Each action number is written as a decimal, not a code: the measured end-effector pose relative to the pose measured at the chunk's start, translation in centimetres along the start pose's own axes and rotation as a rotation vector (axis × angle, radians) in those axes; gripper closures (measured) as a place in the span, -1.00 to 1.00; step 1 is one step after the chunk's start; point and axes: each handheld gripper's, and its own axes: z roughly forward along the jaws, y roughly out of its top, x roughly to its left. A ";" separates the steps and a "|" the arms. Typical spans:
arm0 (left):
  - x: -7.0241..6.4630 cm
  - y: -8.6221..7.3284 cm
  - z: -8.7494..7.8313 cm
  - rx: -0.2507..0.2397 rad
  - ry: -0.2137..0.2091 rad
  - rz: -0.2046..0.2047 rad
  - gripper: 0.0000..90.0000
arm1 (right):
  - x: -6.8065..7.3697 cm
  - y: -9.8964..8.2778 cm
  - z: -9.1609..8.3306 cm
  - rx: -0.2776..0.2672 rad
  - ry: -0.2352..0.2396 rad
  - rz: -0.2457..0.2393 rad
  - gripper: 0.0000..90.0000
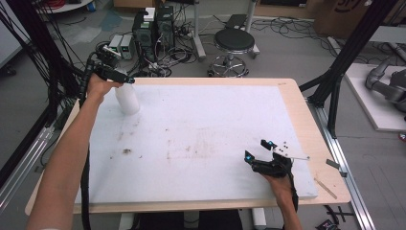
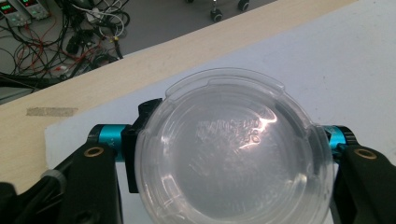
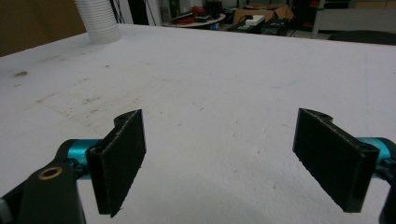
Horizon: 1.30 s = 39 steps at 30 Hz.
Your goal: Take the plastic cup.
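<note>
A: Risks first, pls. What could go wrong w/ the left gripper (image 1: 128,80) on that stack of cups (image 1: 127,98)?

B: Grip looks marginal, imo. Jaws sit either side of the clear lid (image 2: 233,149) at the very top, pinching its rim. Lid is thin plastic, so too much squeeze could buckle it or pop it out sideways. Too little and it slips on a lift.

A: And the stack itself?

B: Tall, narrow, white, standing upright near the far left corner of the table (image 1: 297,103), close to the left edge. Any sideways pull from that high up could tip it, & it wouldn't have far to go before leaving the white board (image 1: 201,143). If the lid sticks to the top cup, a lift may drag the cup up w/ it.

A: Where's it vs. the gripper exactly?

B: Directly under it. Left gripper view looks straight down on the lid, one black jaw at each side of the rim, touching. High view has the hand coming over the top of the stack from the left.

A: Right gripper (image 1: 260,149)?

B: Spread wide, nothing between the jaws. Rests near the near right corner, well apart from the stack, which shows far off at the top left of the right gripper view (image 3: 97,21). No help steadying from there.
</note>
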 end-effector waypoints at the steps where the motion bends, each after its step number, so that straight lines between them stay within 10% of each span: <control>1: 0.0 0.0 0.0 -0.001 0.001 -0.001 -0.17 | 0.0 0.0 0.0 0.000 0.001 -0.001 -0.62; 39: -1.4 5.4 -9.0 -0.164 0.028 0.056 -0.13 | 0.0 0.0 0.0 0.002 0.007 0.003 -0.62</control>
